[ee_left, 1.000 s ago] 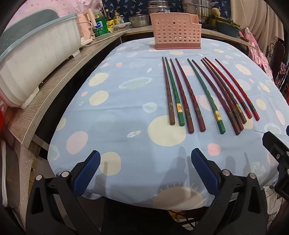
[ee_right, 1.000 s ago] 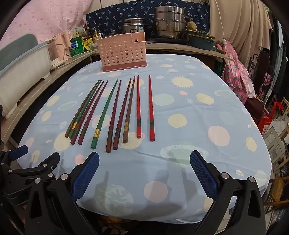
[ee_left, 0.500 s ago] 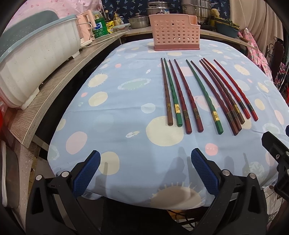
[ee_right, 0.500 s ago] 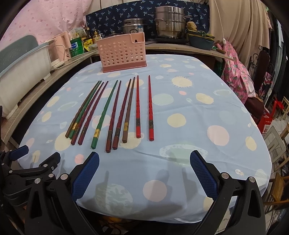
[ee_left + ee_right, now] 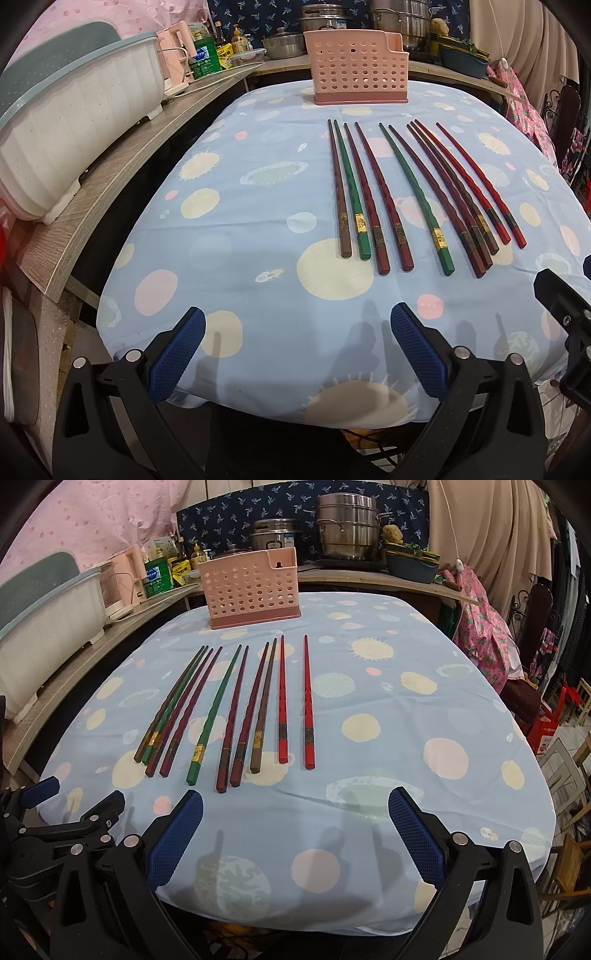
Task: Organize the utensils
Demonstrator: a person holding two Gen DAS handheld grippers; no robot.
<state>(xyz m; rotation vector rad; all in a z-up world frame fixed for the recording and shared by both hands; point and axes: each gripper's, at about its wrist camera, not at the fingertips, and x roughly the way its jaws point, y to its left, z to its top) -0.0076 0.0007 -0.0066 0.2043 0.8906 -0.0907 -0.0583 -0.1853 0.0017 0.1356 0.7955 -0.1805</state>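
- Across the middle of the desk (image 5: 424, 686), ten chopsticks (image 5: 236, 710) are laid side by side on the spotted cloth, thick ends toward the near edge, thin tips toward the far side.
- Two green, two bright red, and several dark red and brown sticks can be told apart; the leftmost ones lie close enough to touch.
- Beyond the tips, a pink perforated holder (image 5: 253, 589) stands upright near the far edge, apart from the sticks; nothing is seen inside it.
- No stick has yet been lifted, so the task is judged to be at its start, with an approach step in hand.
- A single stick, or a matched pair, would next need to be pinched near its thick end and carried tip-down into the holder.
- At the near edge, the right tool (image 5: 295, 823) is held wide apart and empty, above the cloth.
- Beside it, the left tool (image 5: 297, 341) is likewise spread wide, with nothing gripped or touched.
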